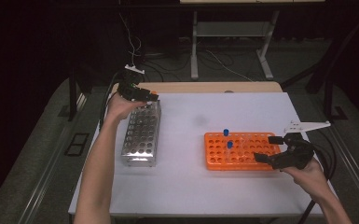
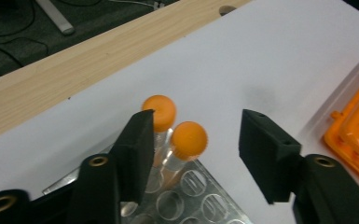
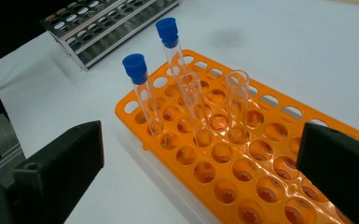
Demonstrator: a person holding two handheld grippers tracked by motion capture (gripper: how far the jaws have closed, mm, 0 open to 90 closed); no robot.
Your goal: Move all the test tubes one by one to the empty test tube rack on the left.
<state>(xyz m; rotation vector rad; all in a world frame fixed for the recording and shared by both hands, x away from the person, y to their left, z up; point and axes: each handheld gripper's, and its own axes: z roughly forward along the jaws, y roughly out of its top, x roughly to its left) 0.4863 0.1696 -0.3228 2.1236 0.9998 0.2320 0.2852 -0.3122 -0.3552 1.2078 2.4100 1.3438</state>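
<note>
A metal tube rack (image 1: 141,135) lies on the left of the white table, and an orange rack (image 1: 240,151) lies on the right. My left gripper (image 1: 140,94) hovers open over the metal rack's far end. Two orange-capped tubes (image 2: 189,139) (image 2: 160,111) stand in that rack (image 2: 186,198) between and just past the jaws. My right gripper (image 1: 270,149) is open at the orange rack's right end, with nothing between its jaws. The orange rack (image 3: 242,158) holds two blue-capped tubes (image 3: 139,86) (image 3: 170,44) and two uncapped clear tubes (image 3: 192,100) (image 3: 238,98).
A wooden strip (image 1: 210,87) runs along the table's far edge. Beyond it stand a desk frame's legs (image 1: 265,56) and cables (image 1: 135,44) on dark floor. White table surface (image 1: 191,186) lies open between the racks and toward the front.
</note>
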